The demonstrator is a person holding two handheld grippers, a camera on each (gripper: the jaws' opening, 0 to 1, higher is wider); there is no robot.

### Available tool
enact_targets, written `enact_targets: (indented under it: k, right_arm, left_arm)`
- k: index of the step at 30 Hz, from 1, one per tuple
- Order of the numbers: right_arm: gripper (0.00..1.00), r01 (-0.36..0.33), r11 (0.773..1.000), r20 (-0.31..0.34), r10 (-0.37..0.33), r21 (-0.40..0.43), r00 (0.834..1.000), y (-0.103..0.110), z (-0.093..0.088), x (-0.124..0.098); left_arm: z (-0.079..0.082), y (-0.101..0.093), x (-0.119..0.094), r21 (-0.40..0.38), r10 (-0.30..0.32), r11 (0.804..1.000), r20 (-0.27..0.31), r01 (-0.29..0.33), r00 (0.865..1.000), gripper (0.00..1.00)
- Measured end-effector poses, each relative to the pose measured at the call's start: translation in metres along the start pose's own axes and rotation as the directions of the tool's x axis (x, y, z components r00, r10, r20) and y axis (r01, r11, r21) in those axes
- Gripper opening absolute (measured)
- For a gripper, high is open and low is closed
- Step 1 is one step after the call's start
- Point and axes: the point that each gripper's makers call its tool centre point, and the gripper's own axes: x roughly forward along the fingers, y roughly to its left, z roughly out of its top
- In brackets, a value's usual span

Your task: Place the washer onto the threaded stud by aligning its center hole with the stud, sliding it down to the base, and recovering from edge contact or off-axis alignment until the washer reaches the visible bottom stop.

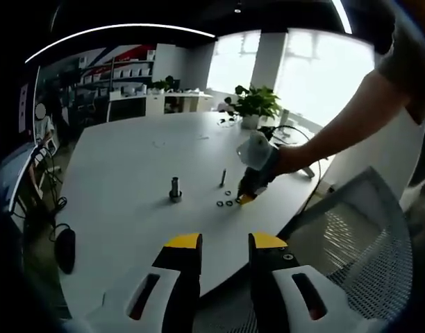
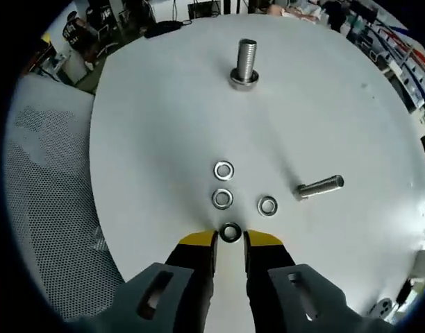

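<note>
An upright threaded stud (image 2: pixel 246 62) stands on the white table (image 2: pixel 164 125), with a collar at its base; it is also in the left gripper view (image 1: pixel 175 189). My right gripper (image 2: pixel 230 239) is down at the table, its yellow-tipped jaws closed in on a washer (image 2: pixel 230 232) held at the very tips. Three loose washers lie just ahead: one (image 2: pixel 223 170), a second (image 2: pixel 222 198) and a third (image 2: pixel 267 205). My left gripper (image 1: pixel 225 241) hangs open and empty near the table's edge, well back from the stud. The right gripper (image 1: pixel 247 196) shows there too.
A second bolt (image 2: pixel 320 186) lies on its side to the right of the washers. A mesh-backed chair (image 2: pixel 53 180) stands by the table edge. A person's arm (image 1: pixel 337 125) reaches over the table. A potted plant (image 1: pixel 253 104) sits at the far side.
</note>
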Motion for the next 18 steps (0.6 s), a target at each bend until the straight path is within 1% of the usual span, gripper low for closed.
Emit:
enact_targets:
  k: [2,5,7,10,11,16,18]
  right_arm:
    - [0.18,-0.006,1.000,-0.022,0.006,-0.017,1.000,0.0010,0.0011,-0.0006]
    - [0.18,-0.016,1.000,-0.058,0.015,-0.016,0.998,0.0000,0.0015,0.0001]
    - [0.18,-0.016,1.000,-0.086,0.015,-0.011,0.996,0.0007,0.0013,0.0000]
    - [0.18,-0.010,1.000,-0.119,0.007,-0.025,0.993,0.0013,0.0014,0.0009]
    - [0.19,-0.006,1.000,-0.121,0.003,-0.023,0.993,0.0013,0.0011,0.0010]
    - [0.18,-0.033,0.999,-0.131,0.029,-0.026,0.991,-0.0007,0.0005,-0.0006]
    - [0.18,-0.042,0.998,-0.126,0.035,-0.052,0.991,0.0002,0.0003,-0.0004]
  left_arm:
    - [0.0001,0.0004,0.0001,0.002,0.001,1.000,0.000,-0.001,1.000,0.25]
    - [-0.0001,0.0000,0.0002,0.001,-0.002,1.000,-0.001,0.002,1.000,0.25]
    - [0.0001,0.0002,0.0000,0.004,-0.001,1.000,-0.001,0.001,1.000,0.24]
    - [0.0002,0.0008,0.0000,0.001,0.002,1.000,0.000,-0.002,1.000,0.24]
    - [0.0003,0.0010,-0.0001,0.000,0.003,1.000,0.000,-0.003,1.000,0.24]
    - [0.0005,0.0012,-0.0002,-0.002,0.002,1.000,0.002,-0.002,1.000,0.24]
    - [0.0005,0.0013,-0.0002,0.000,0.002,1.000,0.001,-0.002,1.000,0.24]
